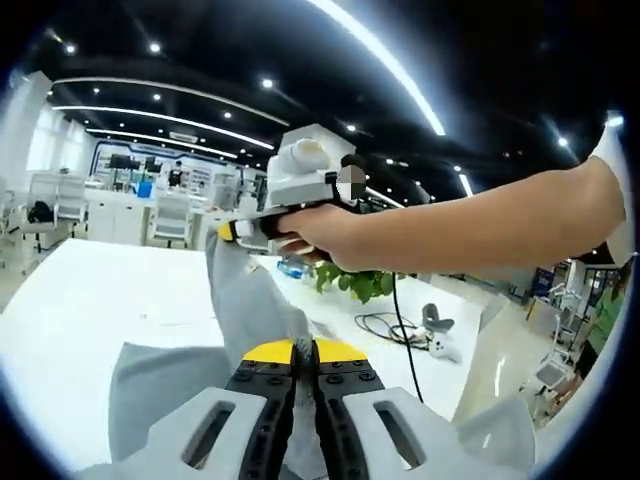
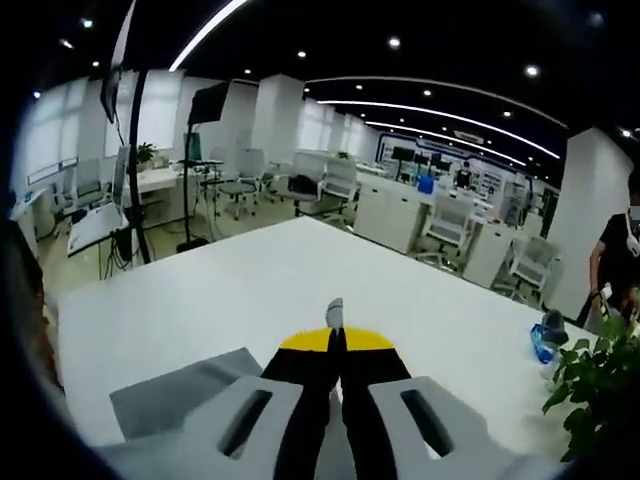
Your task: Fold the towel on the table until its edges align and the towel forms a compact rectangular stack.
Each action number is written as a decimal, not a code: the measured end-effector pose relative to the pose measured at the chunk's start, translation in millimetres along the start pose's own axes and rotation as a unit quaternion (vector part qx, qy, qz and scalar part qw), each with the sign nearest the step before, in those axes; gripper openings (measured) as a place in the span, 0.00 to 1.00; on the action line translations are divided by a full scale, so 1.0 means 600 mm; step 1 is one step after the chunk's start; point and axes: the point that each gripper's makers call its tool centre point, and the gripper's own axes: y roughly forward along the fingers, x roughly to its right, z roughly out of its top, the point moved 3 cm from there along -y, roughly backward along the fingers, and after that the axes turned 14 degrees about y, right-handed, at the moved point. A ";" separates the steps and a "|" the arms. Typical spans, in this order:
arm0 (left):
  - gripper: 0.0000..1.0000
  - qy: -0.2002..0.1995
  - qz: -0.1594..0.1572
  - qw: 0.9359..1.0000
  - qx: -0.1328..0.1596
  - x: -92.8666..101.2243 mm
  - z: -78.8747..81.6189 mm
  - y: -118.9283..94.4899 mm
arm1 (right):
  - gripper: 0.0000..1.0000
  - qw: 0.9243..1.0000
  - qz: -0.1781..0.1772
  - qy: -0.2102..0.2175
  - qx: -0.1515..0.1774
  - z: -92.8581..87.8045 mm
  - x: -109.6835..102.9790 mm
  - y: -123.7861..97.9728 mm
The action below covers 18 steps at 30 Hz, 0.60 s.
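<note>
Both claws pinching the towel, lifted off the worktop

Our left claw [image 1: 303, 352] and right claw [image 2: 336, 340] each clamp grey towel [image 1: 245, 300] edges; our right hand [image 1: 320, 232] reaches out level above the white worktop [image 2: 250, 280].

Towel [image 1: 250, 300]: plain grey cloth, soft, creased. In the left gripper view it rises from the lower centre of the frame in a taut, twisted band toward the upper middle, lifted off the white desk [image 1: 90, 300]; a flatter grey part spreads at lower left on the desk surface. In the right gripper view, a small grey tip [image 2: 335, 310] pokes up at frame centre, and a flat grey panel lies at lower left.
</note>
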 end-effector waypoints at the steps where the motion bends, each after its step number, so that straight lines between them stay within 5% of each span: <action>1: 0.05 0.007 0.003 1.000 -0.002 -0.004 -0.004 -0.002 | 0.00 1.000 0.001 -0.008 -0.003 -0.002 -0.004 0.004; 18: 0.06 -0.015 0.041 0.998 -0.051 -0.067 -0.098 -0.034 | 0.00 0.999 0.032 -0.031 -0.027 -0.051 -0.079 0.092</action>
